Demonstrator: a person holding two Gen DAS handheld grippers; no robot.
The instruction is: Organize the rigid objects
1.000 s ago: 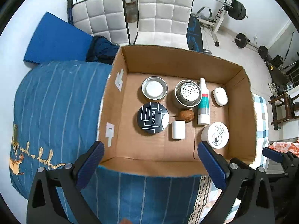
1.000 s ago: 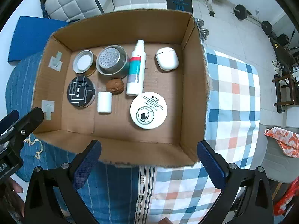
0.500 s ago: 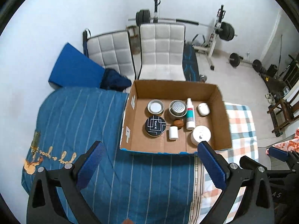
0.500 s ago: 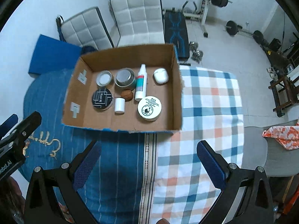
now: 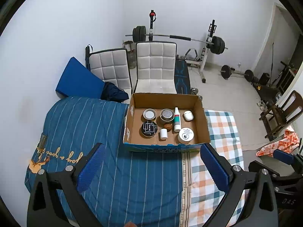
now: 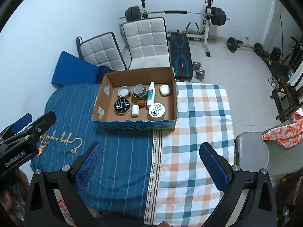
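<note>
left gripper [image 5: 151, 167] spread wide, empty | right gripper [image 6: 150, 163] spread wide, empty | all items inside cardboard box [image 6: 171, 99] on the bed [image 6: 198, 132] | risk: soft bedding could tip the upright spray bottle [image 6: 151, 94] if box is nudged

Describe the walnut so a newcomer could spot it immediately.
Find the open cardboard box on the bed. In its middle, the walnut lies just left of the white spray bottle and in front of the metal cup. It is the only brown, wrinkled, rounded thing there; the other items are smooth containers.
</note>
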